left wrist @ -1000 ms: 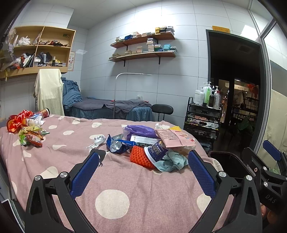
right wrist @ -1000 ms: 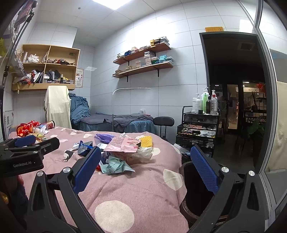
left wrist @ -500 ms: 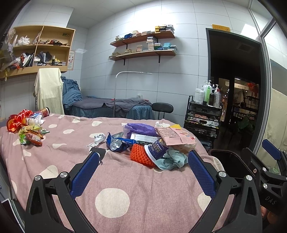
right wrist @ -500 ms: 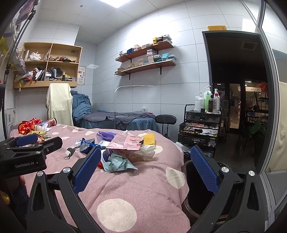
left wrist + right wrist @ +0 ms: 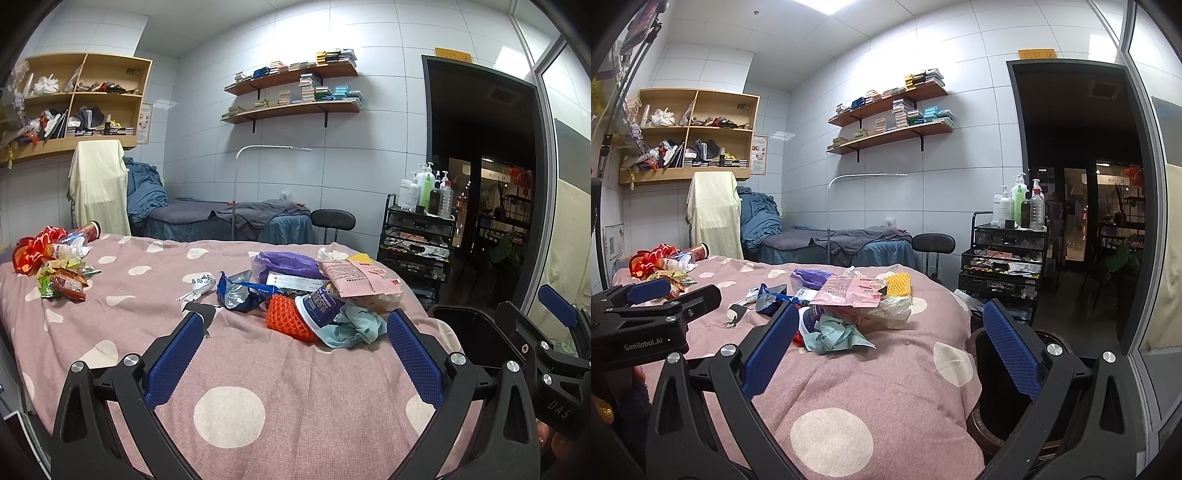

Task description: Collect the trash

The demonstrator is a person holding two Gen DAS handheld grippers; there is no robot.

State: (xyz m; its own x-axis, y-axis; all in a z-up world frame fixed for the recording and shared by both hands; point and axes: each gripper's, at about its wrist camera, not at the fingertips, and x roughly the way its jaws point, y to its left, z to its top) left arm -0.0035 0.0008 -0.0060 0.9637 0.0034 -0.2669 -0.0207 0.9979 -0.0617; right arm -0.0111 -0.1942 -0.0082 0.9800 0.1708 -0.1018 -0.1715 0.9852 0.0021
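Trash pile (image 5: 317, 291) of crumpled wrappers, orange net, teal tissue, heaped ahead between the left fingers; dark bin (image 5: 1004, 373) behind right finger

Wooden cubby shelf (image 5: 77, 99), upper left; two wall shelves (image 5: 291, 92) of boxes, top centre; black stool (image 5: 332, 220), centre; black cart (image 5: 417, 240) with bottles (image 5: 426, 192), right; dark doorway (image 5: 480, 166), far right.

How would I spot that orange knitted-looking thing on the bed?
Start at the pink polka-dot bedspread and find the trash pile near its right edge. The orange mesh net sits at the pile's front, beside a crumpled teal tissue. It alone is bright orange with an open honeycomb weave.
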